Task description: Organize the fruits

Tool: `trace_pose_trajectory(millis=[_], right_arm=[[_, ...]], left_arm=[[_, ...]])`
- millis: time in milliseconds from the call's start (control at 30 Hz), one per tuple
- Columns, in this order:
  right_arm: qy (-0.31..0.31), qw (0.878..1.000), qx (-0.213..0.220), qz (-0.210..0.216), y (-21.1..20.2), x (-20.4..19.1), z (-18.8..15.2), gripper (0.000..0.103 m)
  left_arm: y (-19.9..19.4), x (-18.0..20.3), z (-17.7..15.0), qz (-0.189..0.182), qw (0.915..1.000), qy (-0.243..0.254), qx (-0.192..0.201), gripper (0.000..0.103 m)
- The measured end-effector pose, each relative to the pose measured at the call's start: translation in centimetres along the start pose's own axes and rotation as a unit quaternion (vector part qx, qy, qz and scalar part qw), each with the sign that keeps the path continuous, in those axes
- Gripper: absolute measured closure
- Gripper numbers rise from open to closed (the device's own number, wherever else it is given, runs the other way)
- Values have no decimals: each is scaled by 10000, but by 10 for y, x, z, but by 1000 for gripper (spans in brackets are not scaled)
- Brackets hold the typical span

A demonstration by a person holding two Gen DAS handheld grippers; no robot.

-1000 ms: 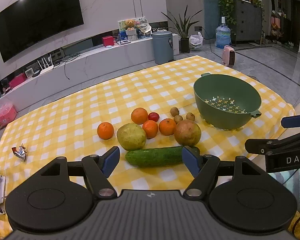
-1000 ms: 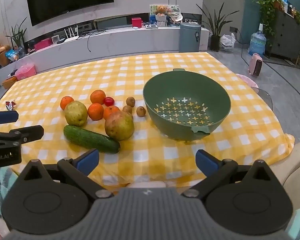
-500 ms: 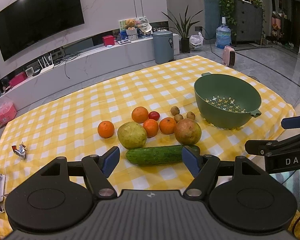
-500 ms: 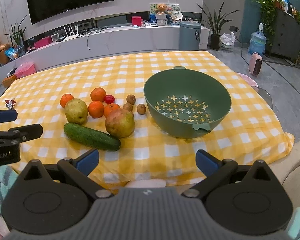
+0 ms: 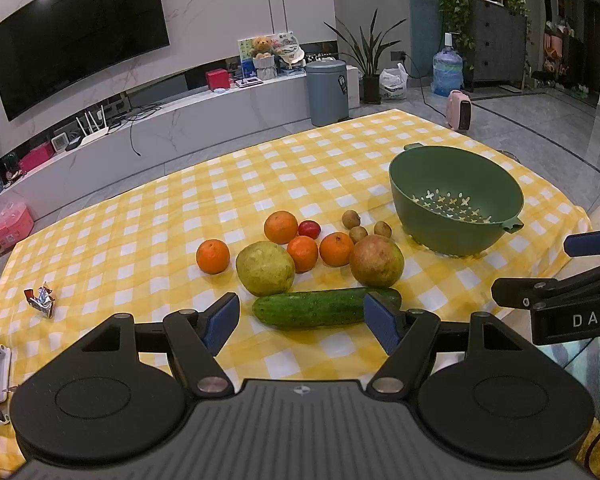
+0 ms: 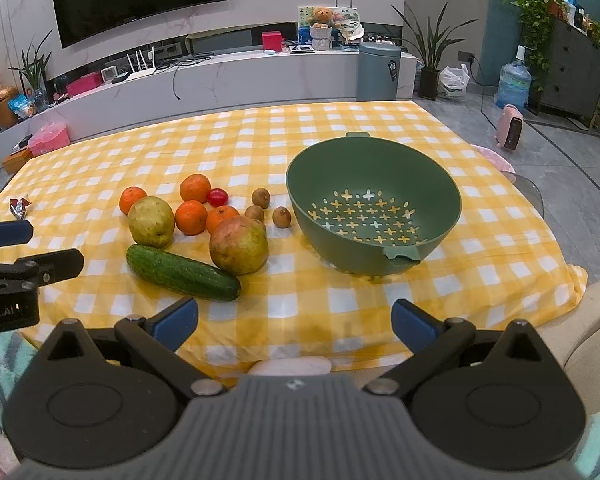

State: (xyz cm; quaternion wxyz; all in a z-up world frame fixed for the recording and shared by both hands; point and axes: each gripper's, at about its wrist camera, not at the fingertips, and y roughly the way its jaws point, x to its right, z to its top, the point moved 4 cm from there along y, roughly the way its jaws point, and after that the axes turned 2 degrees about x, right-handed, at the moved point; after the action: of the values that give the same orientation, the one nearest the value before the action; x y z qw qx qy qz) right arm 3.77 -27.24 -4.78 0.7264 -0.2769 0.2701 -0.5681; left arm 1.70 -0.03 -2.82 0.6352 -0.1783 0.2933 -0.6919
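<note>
Plainly, nothing is gripped yet. From the left wrist, the left gripper is seen held wide open and empty above the near table edge, with the cucumber framed between its pads but not touched; oranges, a pear and a pomegranate lie beyond.

From the right wrist, the right gripper is likewise spread and empty, and the green colander is seen empty just right of the fruit. A first pick is judged pending: a descent onto one fruit is needed.
</note>
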Motion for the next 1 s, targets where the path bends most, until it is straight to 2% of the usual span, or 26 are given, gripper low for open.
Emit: trace_pose_trajectory(millis=[1000], right_arm=[[9,10000,-93,-8,3,-1,-4,4]], left_arm=[[2,-2,-1,-12,10000,-11,-23,20]])
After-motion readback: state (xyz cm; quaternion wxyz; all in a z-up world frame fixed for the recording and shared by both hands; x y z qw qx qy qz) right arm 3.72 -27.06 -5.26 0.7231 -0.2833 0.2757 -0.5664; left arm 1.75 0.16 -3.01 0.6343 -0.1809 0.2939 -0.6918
